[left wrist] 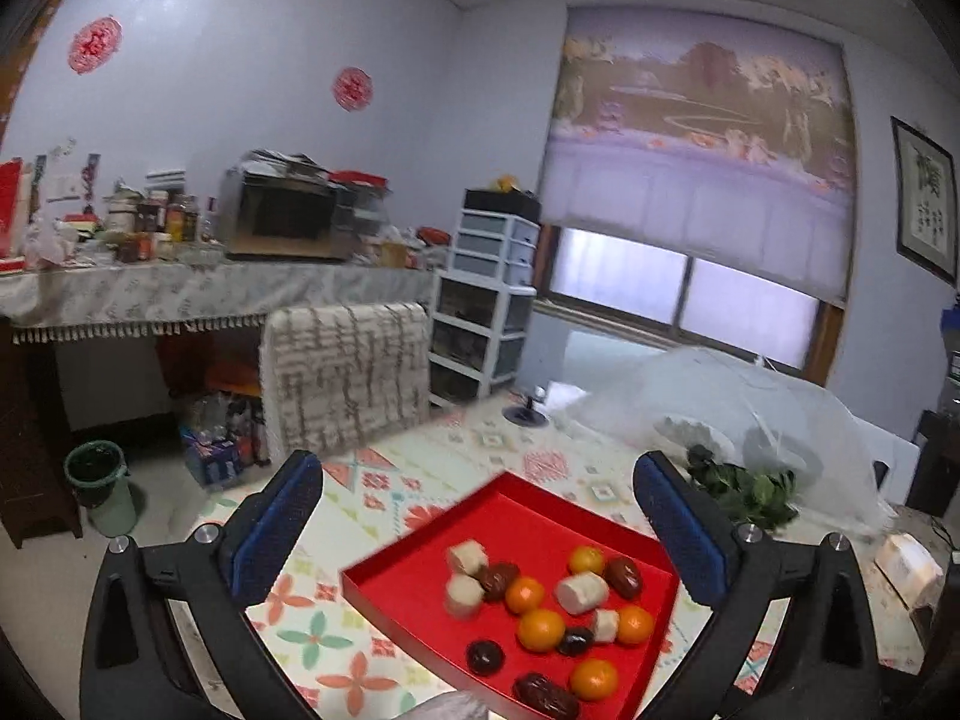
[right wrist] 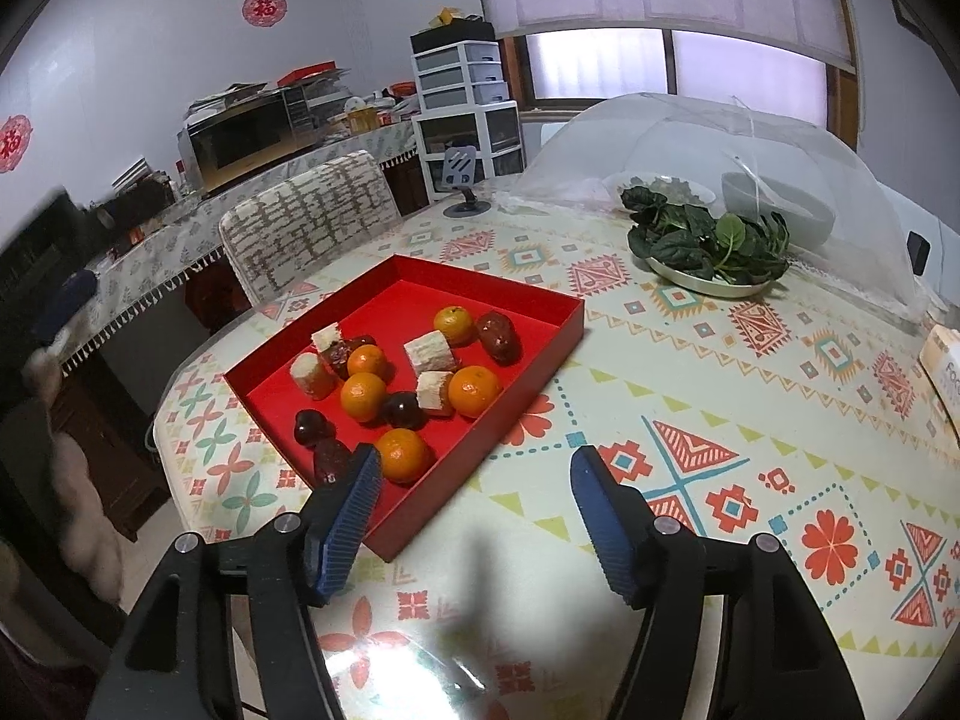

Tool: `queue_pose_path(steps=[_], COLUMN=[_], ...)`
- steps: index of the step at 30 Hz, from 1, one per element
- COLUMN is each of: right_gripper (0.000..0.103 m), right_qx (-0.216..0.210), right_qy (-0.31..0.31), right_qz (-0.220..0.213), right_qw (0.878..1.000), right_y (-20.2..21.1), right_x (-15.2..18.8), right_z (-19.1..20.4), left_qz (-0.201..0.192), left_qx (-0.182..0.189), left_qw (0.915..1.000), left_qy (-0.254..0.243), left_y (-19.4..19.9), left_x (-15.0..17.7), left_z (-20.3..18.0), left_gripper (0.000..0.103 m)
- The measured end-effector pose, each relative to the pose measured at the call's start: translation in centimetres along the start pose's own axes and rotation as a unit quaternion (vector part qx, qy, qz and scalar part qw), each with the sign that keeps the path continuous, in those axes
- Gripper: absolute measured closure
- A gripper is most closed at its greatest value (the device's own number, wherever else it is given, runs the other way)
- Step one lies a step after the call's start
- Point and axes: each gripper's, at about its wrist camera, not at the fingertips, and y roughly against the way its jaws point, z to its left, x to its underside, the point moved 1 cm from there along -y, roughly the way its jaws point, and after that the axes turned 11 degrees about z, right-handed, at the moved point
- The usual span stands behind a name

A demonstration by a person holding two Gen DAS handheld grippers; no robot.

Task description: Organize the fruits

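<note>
A red tray lies on the patterned tablecloth. It holds several oranges, dark brown dates and pale cut chunks, all mixed together. My left gripper hovers above the tray's near side, jaws wide open and empty, pointing almost level across the room. My right gripper is open with nothing between its fingers. It is tilted down at the table just right of the tray's near corner, and its left finger overlaps the tray's near edge.
A plate of green leaves sits at the far right, beside a white mesh food cover over bowls. A phone stand is at the far table edge. A covered chair stands behind the tray. A small box is at the right edge.
</note>
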Motion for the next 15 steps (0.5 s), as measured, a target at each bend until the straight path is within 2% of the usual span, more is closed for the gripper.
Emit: queue_pose_path(steps=[6, 10, 15], right_gripper=[0.032, 0.028, 0.028], right_qx=[0.0, 0.002, 0.003], right_qy=[0.032, 0.052, 0.025], right_qz=[0.001, 0.003, 0.0], right_qw=[0.999, 0.999, 1.0], right_y=[-0.2, -0.6, -0.1], right_x=[-0.4, -0.6, -0.6], right_z=[2.0, 3.2, 1.2], left_qz=[0.013, 0.041, 0.088], left_qx=[-0.022, -0.034, -0.023], left_qw=[0.9994, 0.9976, 0.9923], left_qy=[-0.025, -0.045, -0.084], left_y=[-0.3, -1.2, -2.5], left_x=[0.0, 0.6, 1.7], left_z=[-0.4, -1.3, -4.3], left_gripper=[0.0, 0.0, 0.0])
